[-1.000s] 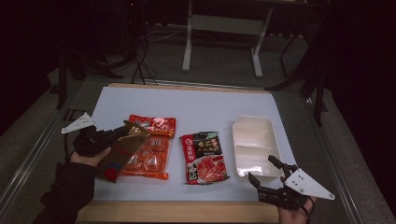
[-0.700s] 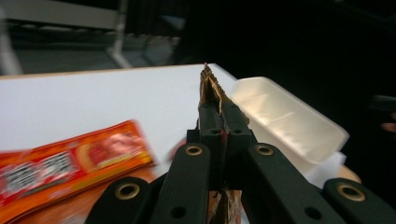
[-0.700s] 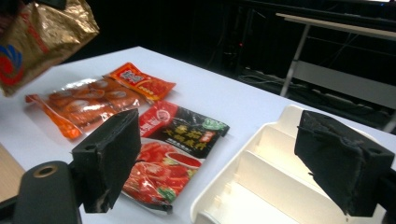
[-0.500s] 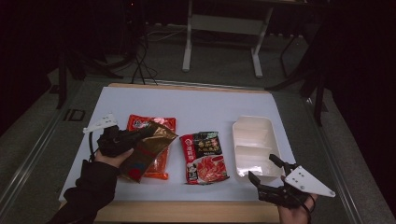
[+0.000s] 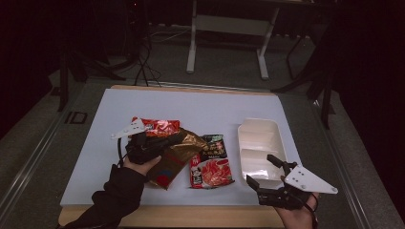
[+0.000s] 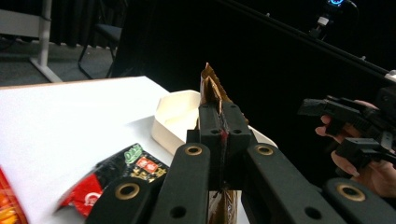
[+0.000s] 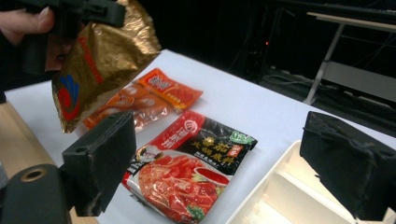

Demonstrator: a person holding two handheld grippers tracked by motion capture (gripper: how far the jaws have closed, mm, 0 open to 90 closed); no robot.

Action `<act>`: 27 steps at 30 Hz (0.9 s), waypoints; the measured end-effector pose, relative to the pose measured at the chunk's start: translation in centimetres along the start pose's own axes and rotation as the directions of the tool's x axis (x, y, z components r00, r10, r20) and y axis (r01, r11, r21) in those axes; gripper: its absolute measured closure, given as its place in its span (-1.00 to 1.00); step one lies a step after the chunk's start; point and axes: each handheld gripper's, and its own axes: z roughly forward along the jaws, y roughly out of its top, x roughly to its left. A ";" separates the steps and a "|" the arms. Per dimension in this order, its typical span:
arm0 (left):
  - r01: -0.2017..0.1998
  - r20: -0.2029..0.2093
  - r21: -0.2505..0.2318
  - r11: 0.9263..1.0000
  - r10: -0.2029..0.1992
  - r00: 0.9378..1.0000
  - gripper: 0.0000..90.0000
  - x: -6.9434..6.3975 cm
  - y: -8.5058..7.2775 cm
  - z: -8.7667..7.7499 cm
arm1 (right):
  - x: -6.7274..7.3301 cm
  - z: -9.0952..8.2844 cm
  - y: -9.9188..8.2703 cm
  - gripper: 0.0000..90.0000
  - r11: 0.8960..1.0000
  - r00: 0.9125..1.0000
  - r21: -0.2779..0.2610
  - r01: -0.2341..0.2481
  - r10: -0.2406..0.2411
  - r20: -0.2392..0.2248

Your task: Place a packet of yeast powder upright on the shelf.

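My left gripper (image 5: 167, 142) (image 6: 219, 116) is shut on the top edge of a gold-brown snack packet (image 5: 174, 160) (image 6: 210, 86) (image 7: 98, 60), which hangs lifted over the orange packet (image 5: 157, 126) (image 7: 154, 95). A red and black sauce packet (image 5: 210, 162) (image 7: 191, 163) lies flat mid-table. Right of it stands a white compartment tray (image 5: 258, 121) (image 6: 173, 116) (image 7: 280, 186). My right gripper (image 5: 261, 169) (image 7: 224, 163) stays open at the tray's near corner, with nothing between its pads (image 7: 102, 163).
The items lie on a white mat (image 5: 200, 107) over a wooden table whose front edge (image 5: 191, 217) is close to both hands. Dark floor and a table frame (image 5: 224, 28) lie beyond.
The left gripper has carried the gold packet to the right, from the table's left side to over the orange packet, nearer the red and black one. The right gripper has stayed put.
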 end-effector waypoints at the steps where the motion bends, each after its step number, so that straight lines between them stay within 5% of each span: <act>1: 0.007 0.017 -0.005 1.000 -0.007 1.000 1.00 -0.1 -0.1 0.2 | 0.2 0.1 0.2 -0.73 1.000 1.000 0.015 0.005 -0.004 -0.006; 15: 0.025 0.111 -0.079 0.997 -0.016 0.994 1.00 -1.5 -0.9 3.3 | 1.2 2.2 3.2 -0.45 1.000 0.991 0.003 -0.011 0.012 -0.131; 22: 0.034 0.108 -0.134 0.990 -0.019 0.994 1.00 -2.3 -1.3 4.1 | 0.8 3.7 3.6 -0.41 0.999 0.981 0.009 -0.049 0.050 -0.185; 27: 0.060 0.164 -0.158 0.986 -0.034 0.986 1.00 -2.5 -1.6 4.9 | 0.9 4.6 3.6 -0.33 0.998 0.978 0.023 -0.054 0.058 -0.198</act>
